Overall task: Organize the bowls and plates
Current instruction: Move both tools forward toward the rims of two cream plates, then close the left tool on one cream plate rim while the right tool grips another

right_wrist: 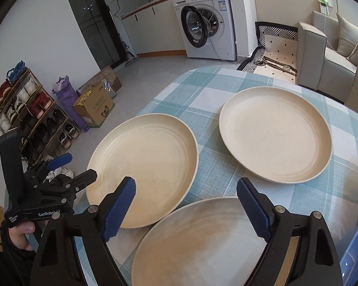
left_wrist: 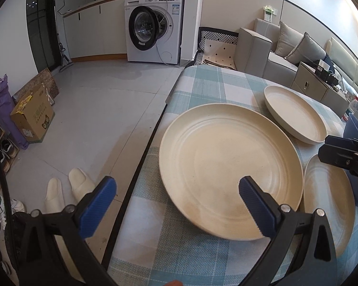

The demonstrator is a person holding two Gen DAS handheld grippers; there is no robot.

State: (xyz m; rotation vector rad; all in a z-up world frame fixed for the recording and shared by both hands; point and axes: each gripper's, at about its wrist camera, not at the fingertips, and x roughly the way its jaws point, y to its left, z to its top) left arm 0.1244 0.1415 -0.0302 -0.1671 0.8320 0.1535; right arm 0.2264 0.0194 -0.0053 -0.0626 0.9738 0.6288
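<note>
while no plate is yet lifted, the work stands at the approach step, in the inspector's judgement. on the left side of the checked tablecloth, the left plate lies flat close to the table's left edge. the left gripper hangs over that plate's near rim, jaws spread wide, nothing between them; one finger is over the floor side, the other over the plate's bowl. at the near centre lies the near plate, its rim just beside the left plate; whether they touch cannot be told. the right gripper hovers above it with jaws apart and empty, no pad pressing on anything. far right sits the far plate, well clear of both grippers. no bowl is visible. next move, as judged: lower one gripper so its fingers straddle a rim, pinch it, then carry that plate onto another to start a stack.
</note>
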